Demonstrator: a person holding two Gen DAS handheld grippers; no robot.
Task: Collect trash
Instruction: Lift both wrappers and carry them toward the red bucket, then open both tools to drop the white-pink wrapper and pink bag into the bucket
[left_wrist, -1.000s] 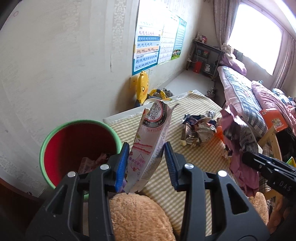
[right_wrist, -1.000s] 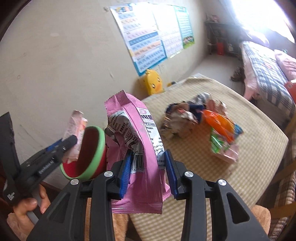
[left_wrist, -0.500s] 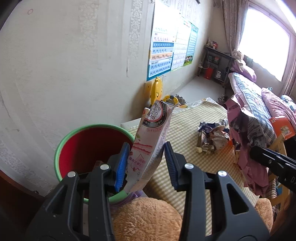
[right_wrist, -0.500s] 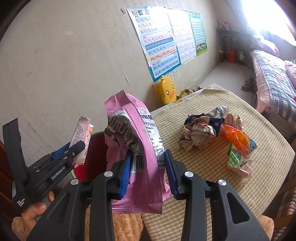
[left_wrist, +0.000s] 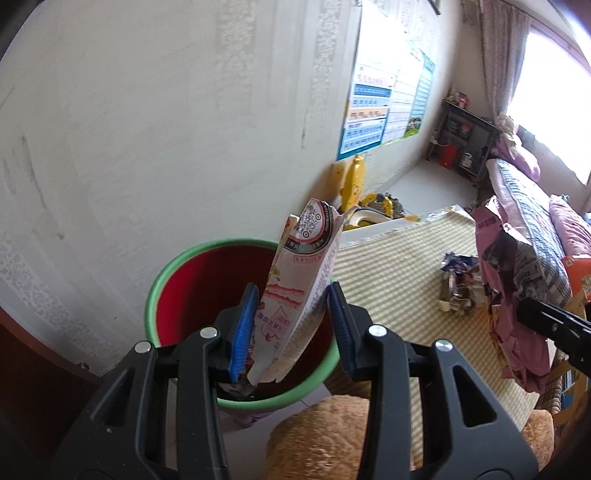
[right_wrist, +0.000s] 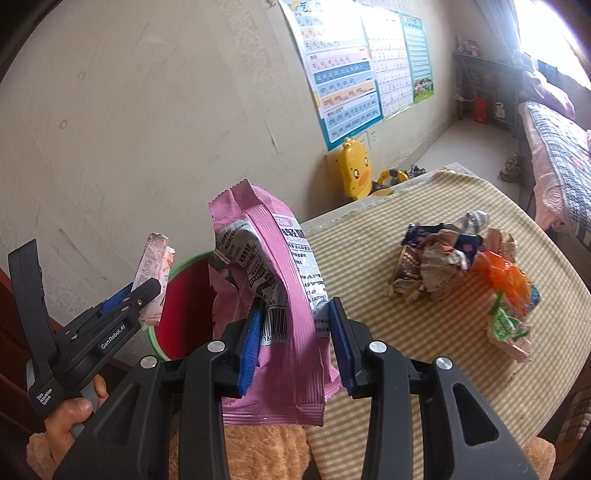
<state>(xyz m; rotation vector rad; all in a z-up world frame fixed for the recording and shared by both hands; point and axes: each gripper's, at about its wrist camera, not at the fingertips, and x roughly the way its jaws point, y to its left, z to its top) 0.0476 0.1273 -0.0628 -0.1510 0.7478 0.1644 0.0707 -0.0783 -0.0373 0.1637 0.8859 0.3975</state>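
Two wrappers held at the bin

The left gripper (left_wrist: 291, 325) jaws pinch a pale wrapper (left_wrist: 299, 291) above the red bin (left_wrist: 207, 288); the right gripper (right_wrist: 293, 347) jaws pinch a pink bag (right_wrist: 284, 314) beside the worktop (right_wrist: 388, 332).

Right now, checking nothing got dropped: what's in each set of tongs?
Left tongs: closed on the pale wrapper, above the bin.
Right tongs: closed on the pink bag.

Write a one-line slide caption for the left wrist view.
Left hand-held gripper holds a pale pink wrapper above the green-rimmed red bin beside the checked table.
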